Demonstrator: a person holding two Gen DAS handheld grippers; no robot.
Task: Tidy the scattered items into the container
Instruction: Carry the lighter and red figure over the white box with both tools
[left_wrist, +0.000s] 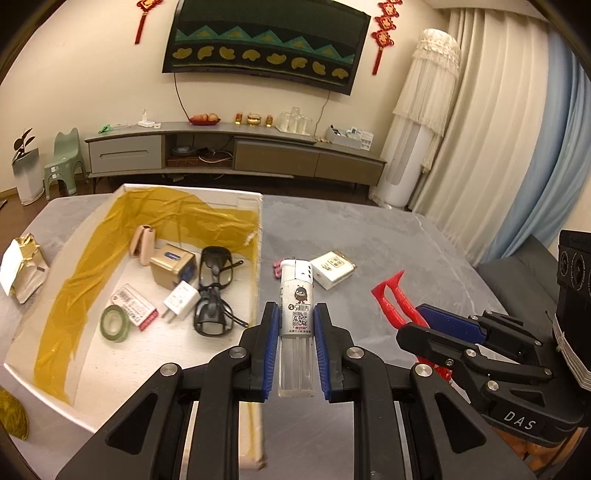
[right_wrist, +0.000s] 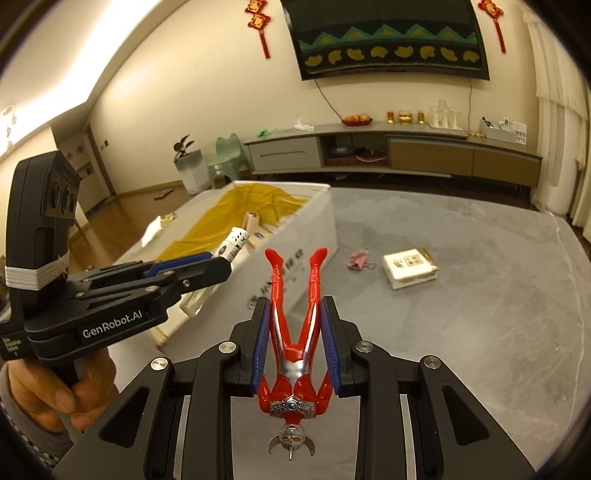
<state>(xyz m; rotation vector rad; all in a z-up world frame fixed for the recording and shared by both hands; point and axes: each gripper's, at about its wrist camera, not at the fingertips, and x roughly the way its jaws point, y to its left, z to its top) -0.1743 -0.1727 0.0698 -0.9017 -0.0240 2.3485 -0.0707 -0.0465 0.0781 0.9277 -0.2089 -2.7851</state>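
Left of your left gripper (left_wrist: 295, 325) sits the box (left_wrist: 258, 236), its jaws pinching the lighter (left_wrist: 297, 314) beside the box's wall, while your right gripper (right_wrist: 295, 332) has its jaws clamped on the figure (right_wrist: 293, 350), with clip (right_wrist: 357, 259) and packet (right_wrist: 410, 271) on the bench (right_wrist: 461, 295) ahead.

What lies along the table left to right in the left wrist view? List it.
Gold foil packet → green tape roll → white charger plug → black glasses → held lighter → white box → red figure.
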